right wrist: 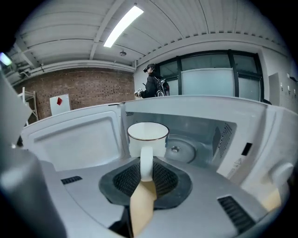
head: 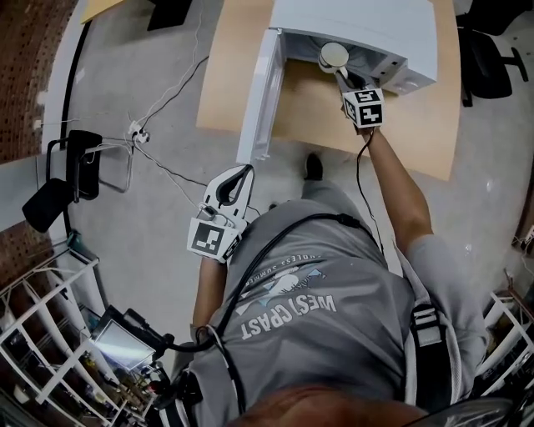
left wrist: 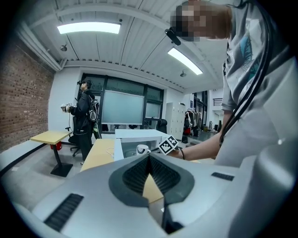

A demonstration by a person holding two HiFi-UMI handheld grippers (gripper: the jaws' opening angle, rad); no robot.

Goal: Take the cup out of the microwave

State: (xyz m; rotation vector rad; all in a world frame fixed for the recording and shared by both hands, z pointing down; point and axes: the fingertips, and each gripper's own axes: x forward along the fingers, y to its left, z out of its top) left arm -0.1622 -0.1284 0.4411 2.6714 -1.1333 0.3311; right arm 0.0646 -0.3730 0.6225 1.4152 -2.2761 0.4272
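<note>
The white round cup (right wrist: 147, 137) is seen clamped by its handle in the right gripper (right wrist: 145, 168) only in that gripper's view; the left gripper (left wrist: 150, 163) is closed, empty.

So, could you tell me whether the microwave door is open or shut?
Open: the door stands swung out beside the microwave, with the cavity bare behind the cup.

Light wooden desk (head: 227, 75), white microwave (head: 367, 21) standing on it, door (head: 260, 92) swung open, grey floor (head: 150, 208) beneath, cables (head: 171, 87) and power strip (head: 133, 131) left of the microwave
</note>
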